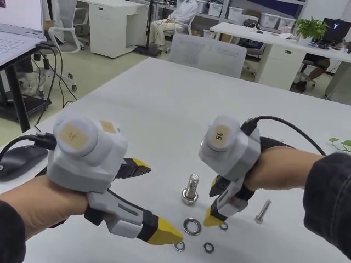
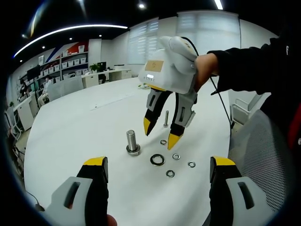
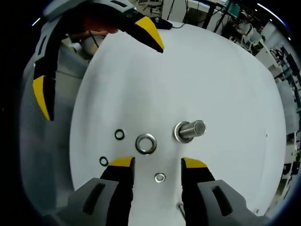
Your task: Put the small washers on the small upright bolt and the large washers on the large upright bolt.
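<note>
The large bolt (image 1: 190, 189) (image 2: 132, 142) (image 3: 189, 130) stands upright on the white table (image 1: 164, 109). The small bolt (image 1: 263, 211) (image 2: 166, 117) stands to its right. A large washer (image 1: 192, 226) (image 2: 157, 160) (image 3: 146, 143) lies flat in front of the large bolt, with small washers (image 1: 208, 247) (image 2: 170, 173) (image 3: 119, 134) scattered around it. My right gripper (image 1: 215, 205) (image 2: 160, 133) (image 3: 158, 163) is open, pointing down just above one small washer (image 3: 160, 177) (image 1: 224, 226). My left gripper (image 1: 154, 200) (image 2: 158, 162) (image 3: 96, 66) is wide open and empty, left of the washers.
A black mouse (image 1: 19, 161) sits at the table's left edge. A laptop (image 1: 19, 27) stands on a side desk at far left. A grey chair (image 1: 207, 53) is behind the table's far edge, with office desks and a seated person (image 1: 178, 16) beyond.
</note>
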`<state>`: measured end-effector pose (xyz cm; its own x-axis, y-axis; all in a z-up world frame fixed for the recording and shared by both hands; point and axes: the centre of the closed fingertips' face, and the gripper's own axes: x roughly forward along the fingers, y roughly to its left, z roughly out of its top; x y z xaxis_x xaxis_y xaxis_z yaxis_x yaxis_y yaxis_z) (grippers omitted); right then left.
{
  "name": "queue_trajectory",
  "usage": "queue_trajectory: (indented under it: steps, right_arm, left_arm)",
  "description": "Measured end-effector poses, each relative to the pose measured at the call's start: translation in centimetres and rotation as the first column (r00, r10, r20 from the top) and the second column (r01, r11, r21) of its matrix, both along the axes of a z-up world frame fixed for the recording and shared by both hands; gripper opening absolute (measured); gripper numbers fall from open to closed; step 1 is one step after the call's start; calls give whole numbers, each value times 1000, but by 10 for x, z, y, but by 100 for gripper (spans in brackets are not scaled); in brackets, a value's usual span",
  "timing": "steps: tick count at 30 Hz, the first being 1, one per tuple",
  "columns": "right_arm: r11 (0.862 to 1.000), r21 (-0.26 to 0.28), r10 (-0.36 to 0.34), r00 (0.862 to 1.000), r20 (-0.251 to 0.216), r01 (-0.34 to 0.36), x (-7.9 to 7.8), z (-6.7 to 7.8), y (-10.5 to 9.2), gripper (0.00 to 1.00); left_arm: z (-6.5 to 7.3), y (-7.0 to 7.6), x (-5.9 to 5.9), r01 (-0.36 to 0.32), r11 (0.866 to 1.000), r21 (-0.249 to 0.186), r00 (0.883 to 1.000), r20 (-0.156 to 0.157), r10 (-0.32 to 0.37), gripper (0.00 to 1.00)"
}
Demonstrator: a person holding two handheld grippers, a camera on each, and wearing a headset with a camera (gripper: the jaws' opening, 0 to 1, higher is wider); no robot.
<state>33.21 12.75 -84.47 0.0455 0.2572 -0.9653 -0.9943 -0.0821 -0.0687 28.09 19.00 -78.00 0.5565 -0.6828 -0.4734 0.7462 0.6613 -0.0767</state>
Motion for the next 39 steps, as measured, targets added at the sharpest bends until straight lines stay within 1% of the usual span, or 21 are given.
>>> queue_trajectory:
  steps: [10,20,39]
  right_arm:
    - [1000,-3,12,1000,-13,-12,-10,-5,2,39]
    - [1000,-5,22,999,-39,-22,-16,-12,9,38]
    - [998,-37,43,997,-67,-46,-20,-29,15,36]
  left_arm:
    - [0,0,-1,2,1000,6,1000,1,-2,89]
    - [-1,2,-1,-3,1000,9,1000,0,3,89]
    - [-2,3,-1,-4,1000,13,1000,-4,4,89]
